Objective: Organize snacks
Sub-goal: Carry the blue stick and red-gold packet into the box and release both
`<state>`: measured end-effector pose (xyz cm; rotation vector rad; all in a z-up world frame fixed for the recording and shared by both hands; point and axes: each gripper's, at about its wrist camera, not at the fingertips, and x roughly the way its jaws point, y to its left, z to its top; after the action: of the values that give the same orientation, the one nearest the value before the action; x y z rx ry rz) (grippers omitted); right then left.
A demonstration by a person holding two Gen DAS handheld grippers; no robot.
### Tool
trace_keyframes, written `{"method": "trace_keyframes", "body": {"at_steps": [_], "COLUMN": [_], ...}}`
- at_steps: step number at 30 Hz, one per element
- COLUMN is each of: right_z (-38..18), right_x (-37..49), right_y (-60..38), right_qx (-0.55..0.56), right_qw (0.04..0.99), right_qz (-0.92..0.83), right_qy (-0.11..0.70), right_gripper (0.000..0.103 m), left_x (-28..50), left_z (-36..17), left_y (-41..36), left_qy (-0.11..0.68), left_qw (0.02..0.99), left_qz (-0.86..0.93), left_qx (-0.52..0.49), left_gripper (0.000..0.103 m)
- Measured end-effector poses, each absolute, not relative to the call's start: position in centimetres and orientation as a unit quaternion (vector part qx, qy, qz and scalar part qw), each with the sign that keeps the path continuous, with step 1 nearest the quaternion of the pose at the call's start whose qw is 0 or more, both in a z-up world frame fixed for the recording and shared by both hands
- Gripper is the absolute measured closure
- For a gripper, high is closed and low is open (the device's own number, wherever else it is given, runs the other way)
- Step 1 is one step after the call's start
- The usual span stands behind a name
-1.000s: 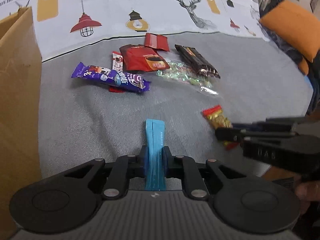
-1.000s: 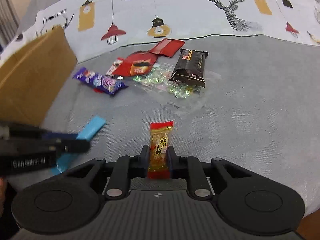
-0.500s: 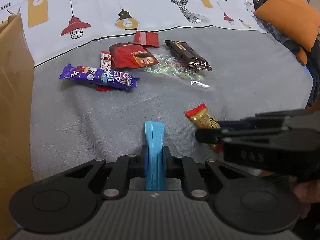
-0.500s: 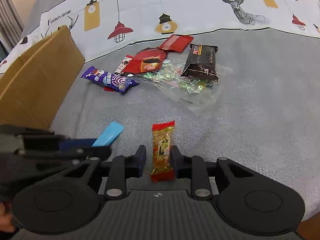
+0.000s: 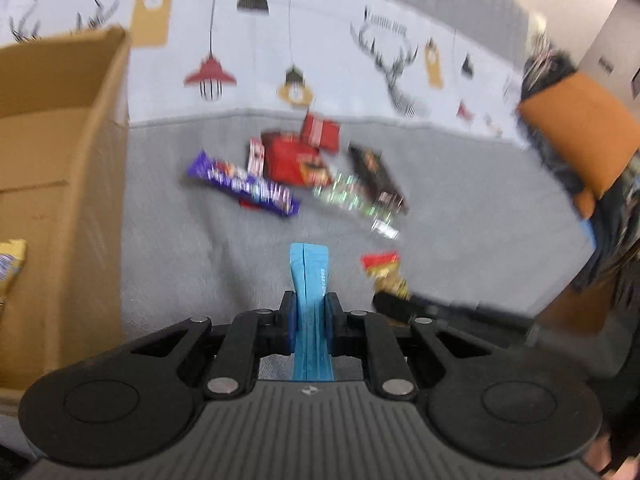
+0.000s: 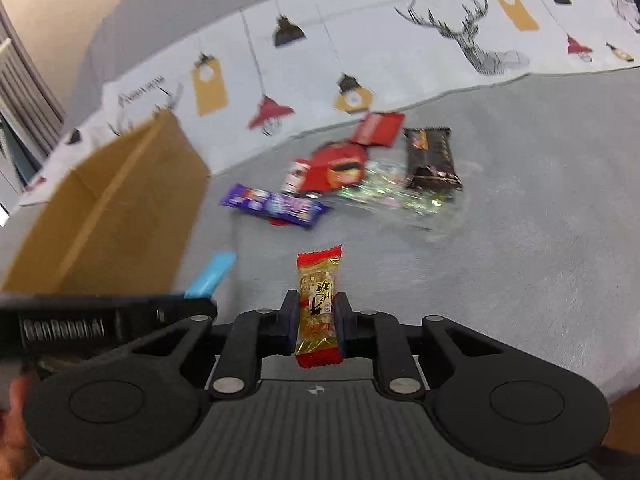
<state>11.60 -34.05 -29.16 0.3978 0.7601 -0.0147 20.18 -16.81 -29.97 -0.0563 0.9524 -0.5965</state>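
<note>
My left gripper [image 5: 310, 316] is shut on a blue snack packet [image 5: 309, 276] and holds it above the grey cloth. My right gripper [image 6: 319, 320] is shut on a gold peanut bar with red ends [image 6: 319, 300]. The bar also shows in the left wrist view [image 5: 384, 270], and the blue packet in the right wrist view [image 6: 212, 276]. A pile of snacks lies farther back: a purple bar [image 6: 276, 206], a red coffee pouch [image 6: 338, 168], a dark chocolate pack [image 6: 430, 158] and a clear bag of candies [image 6: 394, 194]. An open cardboard box [image 5: 60, 184] stands at the left.
A yellow snack [image 5: 10, 268] lies inside the box. A white cloth with lamp and deer prints [image 6: 360, 48] covers the back. An orange cushion [image 5: 580, 136] sits at the far right. The box wall [image 6: 120, 208] is close to the left gripper.
Both grippers have lifted and swung toward the box, which now shows its open inside. The right gripper closed on the peanut bar after opening half a second ago. The view is motion-blurred.
</note>
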Motion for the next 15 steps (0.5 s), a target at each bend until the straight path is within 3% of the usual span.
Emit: {"method": "trace_keyframes", "body": {"at_steps": [15], "right_z": [-13.6], "right_x": [11.4], "right_y": [-22.2], "right_qx": [0.150], "right_qw": [0.952], "right_qz": [0.072], "right_qy": [0.256], "right_gripper": [0.084], "left_x": [16.2], "left_z": [-14.8], "left_y": [-3.7], "left_qy": [0.260], "left_qw": [0.906], "left_qz": [-0.299], "left_qx": [-0.147], "left_gripper": [0.088]}}
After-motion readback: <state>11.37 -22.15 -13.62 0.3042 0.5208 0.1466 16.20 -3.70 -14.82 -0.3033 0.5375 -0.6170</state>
